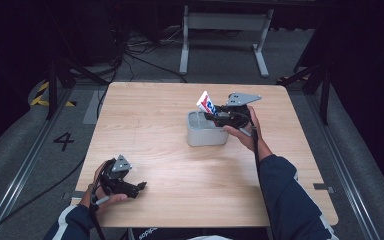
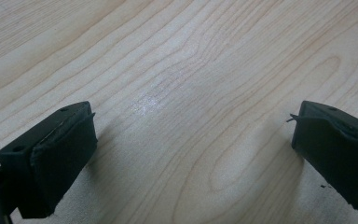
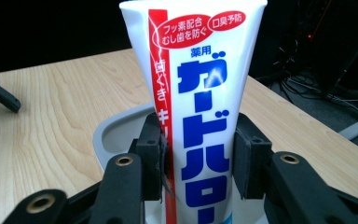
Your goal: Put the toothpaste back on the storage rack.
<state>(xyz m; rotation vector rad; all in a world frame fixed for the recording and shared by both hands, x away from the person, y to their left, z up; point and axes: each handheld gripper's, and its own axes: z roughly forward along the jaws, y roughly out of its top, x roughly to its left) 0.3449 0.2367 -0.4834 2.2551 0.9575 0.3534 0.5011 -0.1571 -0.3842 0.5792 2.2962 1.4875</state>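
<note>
Right tool (image 3: 198,158) was clamped on the toothpaste tube (image 3: 200,93), upper middle of the high view, over the grey bin (image 1: 206,135). Felt light, squashy, slick to me, so mid-body grip. Left tool (image 2: 191,154) sat open.

one toothpaste tube (image 3: 200,116), one grey bin (image 1: 206,131), two hand-held grippers.

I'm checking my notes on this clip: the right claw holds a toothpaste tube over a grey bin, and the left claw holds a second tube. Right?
Not quite. The left claw holds nothing: the left gripper view shows its jaws wide apart over bare table. The rest stands: the right claw holds the toothpaste tube over the grey bin.
</note>
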